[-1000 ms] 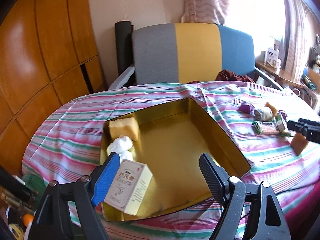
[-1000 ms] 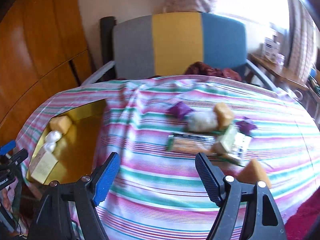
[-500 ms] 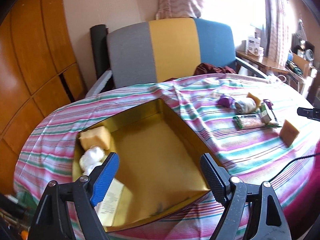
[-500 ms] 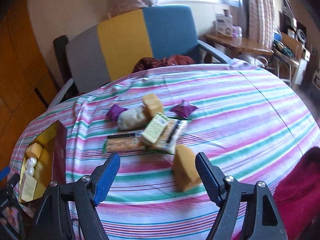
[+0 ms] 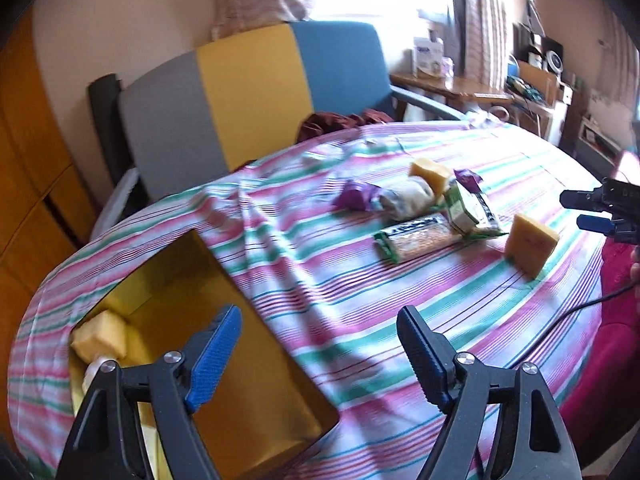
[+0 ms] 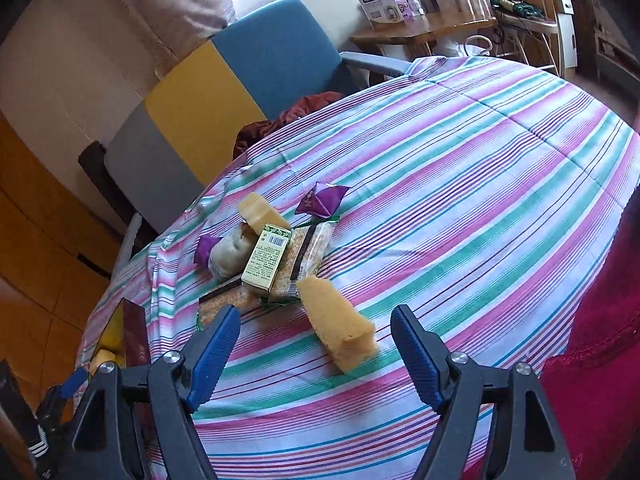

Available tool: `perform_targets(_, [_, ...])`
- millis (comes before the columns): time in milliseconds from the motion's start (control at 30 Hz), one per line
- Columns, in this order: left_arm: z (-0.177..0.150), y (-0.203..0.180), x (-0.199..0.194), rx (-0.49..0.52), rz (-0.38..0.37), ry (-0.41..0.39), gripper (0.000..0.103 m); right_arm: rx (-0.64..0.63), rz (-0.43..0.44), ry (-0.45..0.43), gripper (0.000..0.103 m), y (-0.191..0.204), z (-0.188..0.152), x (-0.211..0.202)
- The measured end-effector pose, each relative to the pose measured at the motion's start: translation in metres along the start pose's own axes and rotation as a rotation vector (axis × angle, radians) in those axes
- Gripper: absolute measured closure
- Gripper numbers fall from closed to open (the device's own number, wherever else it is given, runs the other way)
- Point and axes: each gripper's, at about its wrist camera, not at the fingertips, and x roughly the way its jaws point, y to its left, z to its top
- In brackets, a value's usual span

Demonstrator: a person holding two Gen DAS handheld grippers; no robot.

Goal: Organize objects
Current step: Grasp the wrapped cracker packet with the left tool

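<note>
The yellow sponge block lies on the striped counter just ahead of the right gripper, whose jaws stand wide apart with nothing between them; it looks light, soft and springy, so a squeeze across its long flat sides near the middle should hold it, though it will give under the pads; the left gripper hangs over the near corner of the gold-lined box, empty, its jaws having just closed a little while remaining well apart; behind the sponge a green carton rests on flat snack packets, stiff and light, with purple wrappers and a whitish roll touching the heap, likely slippery or crinkly; open cloth lies to the right of the sponge, so an approach from that side is clear; the box wall and the counter's near edge are the rims to mind on the way across.
</note>
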Motion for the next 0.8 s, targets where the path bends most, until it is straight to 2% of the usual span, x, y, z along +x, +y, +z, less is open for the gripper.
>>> perform_targets(267, [0.038, -0.053, 0.061, 0.211, -0.101, 0.074, 0.023, 0.010, 0.041, 0.019, 0.024, -0.002, 0.000, 0.002])
perform_targets(433, [0.055, -0.083, 0.105, 0.359, -0.121, 0.110, 0.019, 0.030, 0.074, 0.038, 0.024, -0.005, 0.001, 0.004])
perform_targets(667, [0.069, -0.103, 0.154, 0.475, -0.159, 0.148, 0.016, 0.049, 0.113, 0.065, 0.024, -0.008, 0.001, 0.009])
perform_targets(800, [0.073, -0.104, 0.173, 0.491, -0.199, 0.173, 0.015, 0.067, 0.122, 0.074, 0.024, -0.012, 0.002, 0.010])
